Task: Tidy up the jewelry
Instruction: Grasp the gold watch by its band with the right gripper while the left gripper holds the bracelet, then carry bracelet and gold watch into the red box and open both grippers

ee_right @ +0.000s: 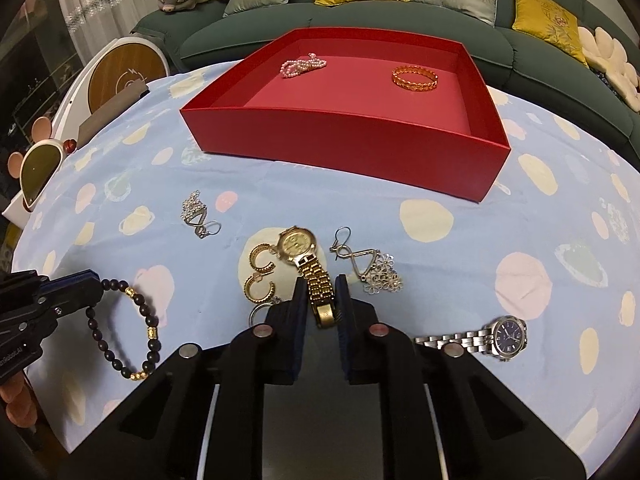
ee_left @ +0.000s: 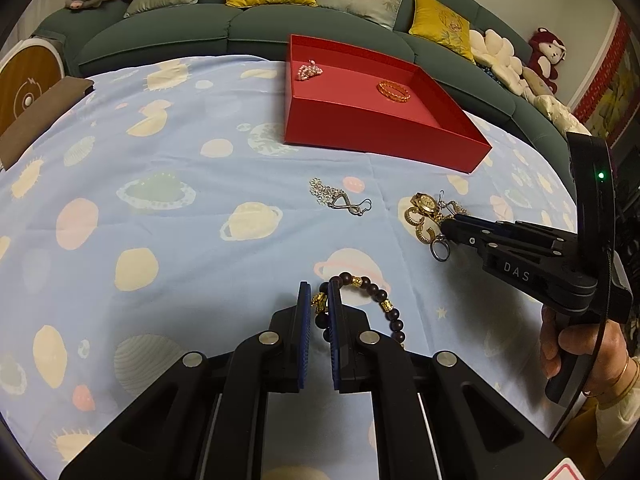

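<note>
A red box (ee_left: 372, 136) (ee_right: 344, 140) holds a pink pearl bracelet (ee_left: 308, 71) (ee_right: 303, 65) and an orange bracelet (ee_left: 394, 90) (ee_right: 414, 76). My left gripper (ee_left: 320, 292) (ee_right: 90, 284) is shut on a dark bead bracelet (ee_left: 384, 304) (ee_right: 128, 328) with gold beads. My right gripper (ee_right: 321, 286) (ee_left: 450, 220) is shut on the strap of a gold watch (ee_right: 306, 256) (ee_left: 425, 203). Gold hoop earrings (ee_right: 260, 270) (ee_left: 416, 220), a ring (ee_left: 440, 249), a silver flower earring (ee_right: 372, 266) and a silver watch (ee_right: 492, 336) lie close by. Another silver earring (ee_left: 338, 198) (ee_right: 198, 212) lies apart.
A blue planet-print cloth (ee_left: 160, 208) (ee_right: 480, 248) covers the table. A green sofa (ee_left: 240, 28) with cushions and plush toys runs behind it. A round wooden-faced device (ee_right: 126, 70) (ee_left: 24, 84) and a brown pad (ee_left: 44, 116) sit at the left.
</note>
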`<state>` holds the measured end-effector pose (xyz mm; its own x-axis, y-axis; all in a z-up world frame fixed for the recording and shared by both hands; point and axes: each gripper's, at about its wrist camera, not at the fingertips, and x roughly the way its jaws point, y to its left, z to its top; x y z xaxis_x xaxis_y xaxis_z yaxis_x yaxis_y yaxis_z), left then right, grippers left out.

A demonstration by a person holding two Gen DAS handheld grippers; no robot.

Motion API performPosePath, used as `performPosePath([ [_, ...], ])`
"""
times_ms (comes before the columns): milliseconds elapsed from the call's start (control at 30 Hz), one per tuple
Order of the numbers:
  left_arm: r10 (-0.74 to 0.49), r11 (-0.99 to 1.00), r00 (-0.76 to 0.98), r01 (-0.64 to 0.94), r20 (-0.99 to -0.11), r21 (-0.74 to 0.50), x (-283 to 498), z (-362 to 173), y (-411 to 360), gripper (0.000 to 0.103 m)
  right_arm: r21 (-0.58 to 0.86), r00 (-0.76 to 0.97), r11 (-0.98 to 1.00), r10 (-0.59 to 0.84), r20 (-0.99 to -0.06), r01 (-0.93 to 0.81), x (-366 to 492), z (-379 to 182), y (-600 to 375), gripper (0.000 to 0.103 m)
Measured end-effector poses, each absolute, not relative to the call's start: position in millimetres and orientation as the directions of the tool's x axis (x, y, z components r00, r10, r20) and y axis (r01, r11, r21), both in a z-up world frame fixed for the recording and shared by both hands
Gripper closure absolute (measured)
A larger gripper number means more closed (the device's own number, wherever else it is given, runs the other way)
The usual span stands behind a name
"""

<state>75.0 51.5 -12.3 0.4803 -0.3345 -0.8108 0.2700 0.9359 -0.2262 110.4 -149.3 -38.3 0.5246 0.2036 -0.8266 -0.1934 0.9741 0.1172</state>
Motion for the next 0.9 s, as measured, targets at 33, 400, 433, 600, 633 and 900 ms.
performPosePath([
  [33,-0.335,0.936,0.481,0.270,-0.810,-0.227,75,-12,51,0.097,0.121,0.522,0.974,0.205,-0.828,-0.192,110,-38,-149,0.092],
  [400,-0.370,0.925,0.520,0.286,-0.770,-0.251,74,11,50,0.097,0.174,0.585,0.965,0.256,-0.769,-0.194,95,2,-151,0.092],
  [433,-0.374,0.923,0.526,0.288,-0.764,-0.253,74,14,50,0.097,0.177,0.593,0.965,0.259,-0.763,-0.193,94,6,-152,0.092],
  [600,-0.393,0.918,0.548,0.285,-0.739,-0.277,80,34,49,0.097,0.197,0.631,0.963,0.268,-0.728,-0.183,92,30,-161,0.092],
  [633,-0.398,0.916,0.552,0.281,-0.733,-0.285,83,39,49,0.097,0.197,0.638,0.963,0.270,-0.721,-0.185,91,36,-162,0.092],
  [900,-0.398,0.917,0.627,0.303,-0.670,-0.261,134,100,35,0.097,0.181,0.724,0.969,0.248,-0.643,-0.171,124,95,-183,0.092],
])
